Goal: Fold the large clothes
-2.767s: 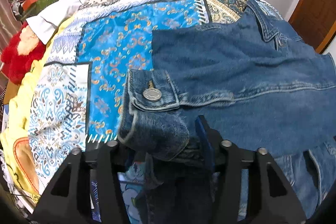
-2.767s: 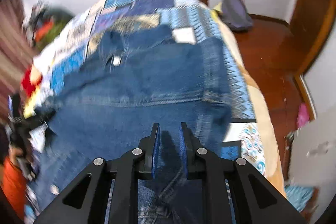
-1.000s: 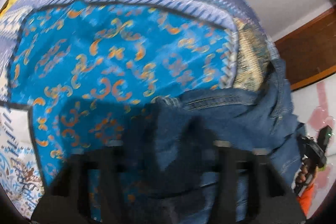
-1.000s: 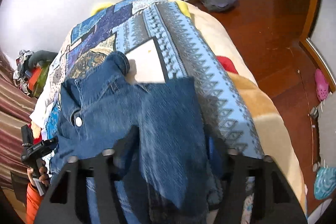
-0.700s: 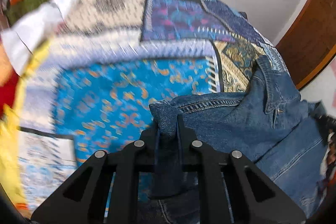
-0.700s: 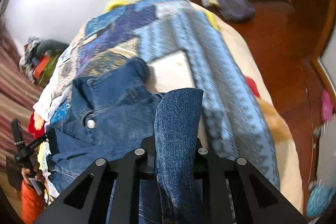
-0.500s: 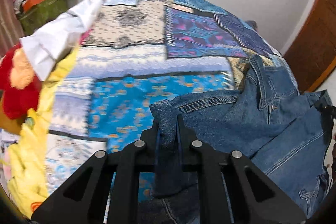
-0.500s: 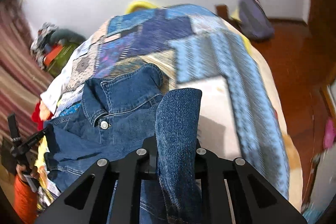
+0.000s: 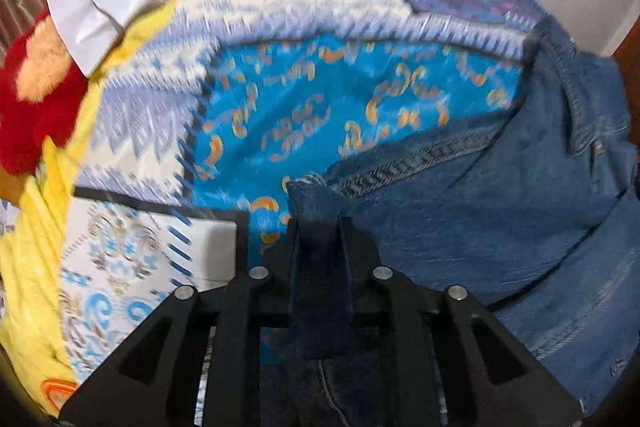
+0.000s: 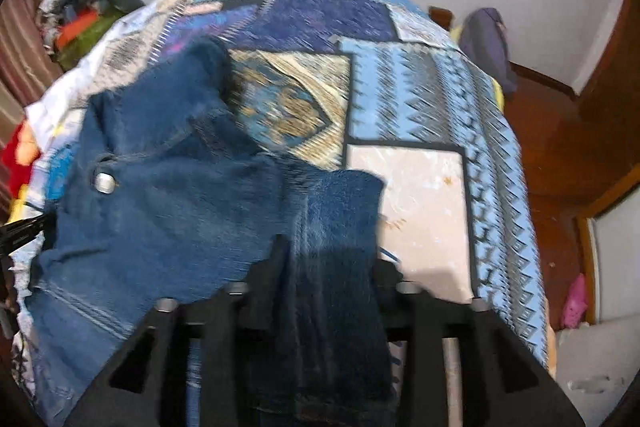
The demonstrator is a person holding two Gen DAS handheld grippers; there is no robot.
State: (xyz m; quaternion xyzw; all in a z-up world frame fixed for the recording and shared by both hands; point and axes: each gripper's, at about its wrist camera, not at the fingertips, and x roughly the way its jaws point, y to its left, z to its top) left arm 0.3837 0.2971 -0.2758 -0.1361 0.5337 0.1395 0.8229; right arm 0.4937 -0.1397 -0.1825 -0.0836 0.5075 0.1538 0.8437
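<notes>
A blue denim jacket (image 9: 520,211) lies on a bed with a patchwork cover (image 9: 320,115). My left gripper (image 9: 318,231) is shut on a fold of the jacket's edge, which fills the gap between its fingers. In the right wrist view the jacket (image 10: 168,195) spreads to the left, with its collar and a metal button (image 10: 103,183) showing. My right gripper (image 10: 328,251) is shut on another fold of denim that drapes over its fingers. Both views are blurred.
A red plush toy (image 9: 36,99) and white cloth (image 9: 120,7) lie at the bed's left side. A heap of clothes (image 10: 84,19) sits at the far left corner. Wooden floor (image 10: 560,147) and a dark bag (image 10: 486,43) lie right of the bed.
Both grippers took hold of the jacket and lifted it. In the last half second both have come down and forward toward the bed, with the denim still pinched.
</notes>
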